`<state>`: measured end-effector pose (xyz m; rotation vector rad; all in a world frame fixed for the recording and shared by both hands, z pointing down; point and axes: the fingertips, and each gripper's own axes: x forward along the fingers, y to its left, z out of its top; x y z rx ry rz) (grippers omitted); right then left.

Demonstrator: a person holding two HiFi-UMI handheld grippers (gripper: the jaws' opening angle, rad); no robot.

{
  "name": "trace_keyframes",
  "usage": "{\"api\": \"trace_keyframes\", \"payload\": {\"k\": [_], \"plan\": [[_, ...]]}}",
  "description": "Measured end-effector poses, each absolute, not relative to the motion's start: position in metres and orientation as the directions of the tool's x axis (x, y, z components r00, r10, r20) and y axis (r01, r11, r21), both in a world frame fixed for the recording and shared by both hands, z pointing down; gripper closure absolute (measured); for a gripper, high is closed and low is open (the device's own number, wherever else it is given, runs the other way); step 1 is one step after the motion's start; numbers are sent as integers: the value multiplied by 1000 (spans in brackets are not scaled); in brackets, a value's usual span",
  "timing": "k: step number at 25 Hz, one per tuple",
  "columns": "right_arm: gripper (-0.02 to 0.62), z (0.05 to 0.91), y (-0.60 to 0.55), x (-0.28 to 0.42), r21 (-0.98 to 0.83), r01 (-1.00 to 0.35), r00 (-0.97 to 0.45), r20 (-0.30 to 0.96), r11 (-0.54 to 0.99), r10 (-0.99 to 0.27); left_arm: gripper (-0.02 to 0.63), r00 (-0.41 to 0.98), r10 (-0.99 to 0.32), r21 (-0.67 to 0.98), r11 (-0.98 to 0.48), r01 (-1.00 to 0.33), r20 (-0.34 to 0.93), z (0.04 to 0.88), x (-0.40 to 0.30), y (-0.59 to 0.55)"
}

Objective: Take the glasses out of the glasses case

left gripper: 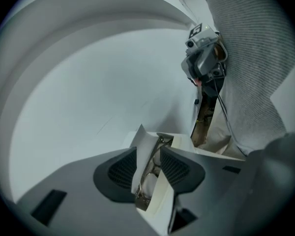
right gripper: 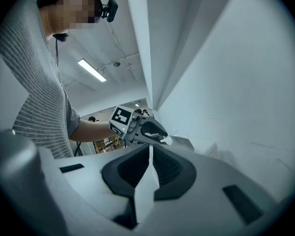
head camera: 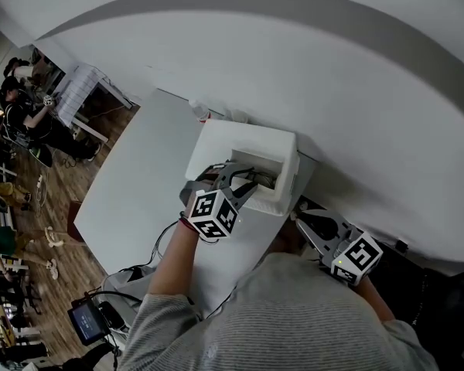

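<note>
A person seen from above stands at a white bench (head camera: 139, 176) with a claw in each hand. One white, box-shaped glasses case (head camera: 247, 141) sits on the bench, and it serves as the landmark here.

The left claw (head camera: 247, 182) reaches into the open mouth on the near side of the case. In the left gripper view its jaws are drawn almost together. Pinched between their pale tips is one pair of thin metal-framed glasses (left gripper: 148, 181), with one lens showing. The glasses are at the mouth of the case, and whether they are fully clear of it cannot be told.

The right claw (head camera: 301, 211) hangs just off the case's near right corner. Its jaws are pressed fully together with nothing between them.

Count: one case, one pair of glasses, two claws.

The glasses are probably very light. Their wire frame looks easily bent, and the lenses would be smooth, slippery and easily scratched. The safest hold is likely on the frame, at the bridge or near a hinge, and not on the lenses. A gentle squeeze and a straight pull away from the case mouth should keep the arms from snagging on its edge.
</note>
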<state>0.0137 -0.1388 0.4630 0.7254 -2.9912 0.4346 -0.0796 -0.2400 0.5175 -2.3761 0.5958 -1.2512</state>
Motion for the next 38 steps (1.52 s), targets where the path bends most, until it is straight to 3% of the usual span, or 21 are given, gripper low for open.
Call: {"api": "trace_keyframes", "payload": {"k": [10, 23, 38], "plan": [[581, 464, -142, 20, -269, -469, -882, 90, 841, -463, 456, 392, -502, -539, -842, -16, 771, 546, -78, -252], [581, 467, -150, 22, -271, -487, -872, 92, 830, -481, 456, 349, -493, -539, -842, 40, 797, 552, -78, -261], [581, 471, -159, 28, -265, -518, -853, 89, 813, -514, 494, 248, -461, -513, -828, 224, 852, 566, -72, -263]]}}
